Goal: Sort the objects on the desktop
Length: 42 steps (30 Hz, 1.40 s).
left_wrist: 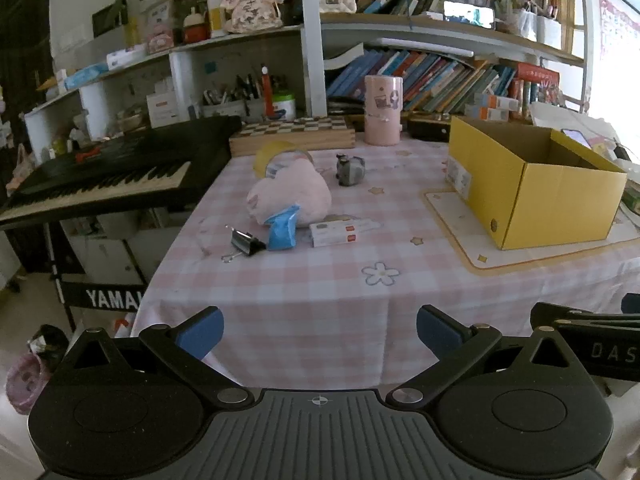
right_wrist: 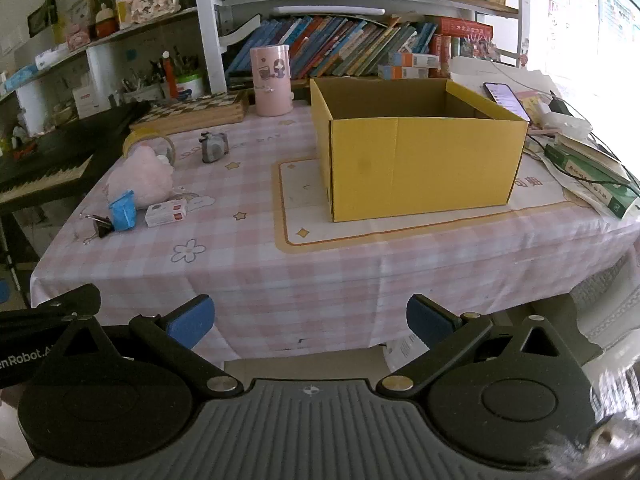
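On the pink checked tablecloth (left_wrist: 320,300) lie a pink plush toy (left_wrist: 292,194), a blue packet (left_wrist: 282,230), a black binder clip (left_wrist: 246,242), a small white box (left_wrist: 342,232), a grey sharpener (left_wrist: 350,170) and a yellow tape roll (left_wrist: 272,152). An open, empty yellow cardboard box (left_wrist: 560,200) stands to the right. The same items show in the right wrist view: plush (right_wrist: 140,178), packet (right_wrist: 123,210), clip (right_wrist: 102,226), white box (right_wrist: 166,213), sharpener (right_wrist: 214,147), tape roll (right_wrist: 150,140), yellow box (right_wrist: 420,160). My left gripper (left_wrist: 320,336) and right gripper (right_wrist: 310,322) are open and empty, in front of the table's near edge.
A pink cylinder (left_wrist: 383,110) and a wooden chessboard box (left_wrist: 292,136) stand at the table's back. A black keyboard (left_wrist: 112,176) is to the left. Book shelves (left_wrist: 440,76) rise behind. A phone (right_wrist: 506,100), books and cables (right_wrist: 588,168) lie right of the yellow box.
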Motion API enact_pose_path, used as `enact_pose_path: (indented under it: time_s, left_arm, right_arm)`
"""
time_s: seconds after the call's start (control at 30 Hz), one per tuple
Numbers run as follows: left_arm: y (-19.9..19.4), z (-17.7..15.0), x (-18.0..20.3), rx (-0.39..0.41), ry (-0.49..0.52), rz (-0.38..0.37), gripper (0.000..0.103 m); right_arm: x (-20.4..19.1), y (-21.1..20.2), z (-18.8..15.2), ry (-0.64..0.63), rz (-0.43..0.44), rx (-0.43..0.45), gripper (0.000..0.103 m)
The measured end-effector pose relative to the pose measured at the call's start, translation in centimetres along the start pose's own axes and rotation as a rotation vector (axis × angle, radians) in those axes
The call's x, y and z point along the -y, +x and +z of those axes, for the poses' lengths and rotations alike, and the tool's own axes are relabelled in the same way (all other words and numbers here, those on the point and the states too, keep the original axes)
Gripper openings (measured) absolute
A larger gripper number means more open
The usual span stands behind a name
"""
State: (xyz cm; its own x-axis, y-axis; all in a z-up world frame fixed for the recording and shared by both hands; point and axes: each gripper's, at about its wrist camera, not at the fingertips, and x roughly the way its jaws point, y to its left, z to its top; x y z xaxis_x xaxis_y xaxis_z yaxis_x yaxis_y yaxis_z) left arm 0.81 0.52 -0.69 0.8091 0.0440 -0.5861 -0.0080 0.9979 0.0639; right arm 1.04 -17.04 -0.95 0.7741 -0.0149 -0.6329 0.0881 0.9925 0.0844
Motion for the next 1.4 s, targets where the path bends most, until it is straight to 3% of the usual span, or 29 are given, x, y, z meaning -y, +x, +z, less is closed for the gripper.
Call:
enact_pose_path:
  time_s: [1.4]
  left_arm:
    - [0.66, -0.47, -0.06, -0.010, 0.001, 0.006, 0.103]
  right_arm:
    - [-0.14, 0.27, 0.22, -0.007, 0.003, -0.002, 0.103]
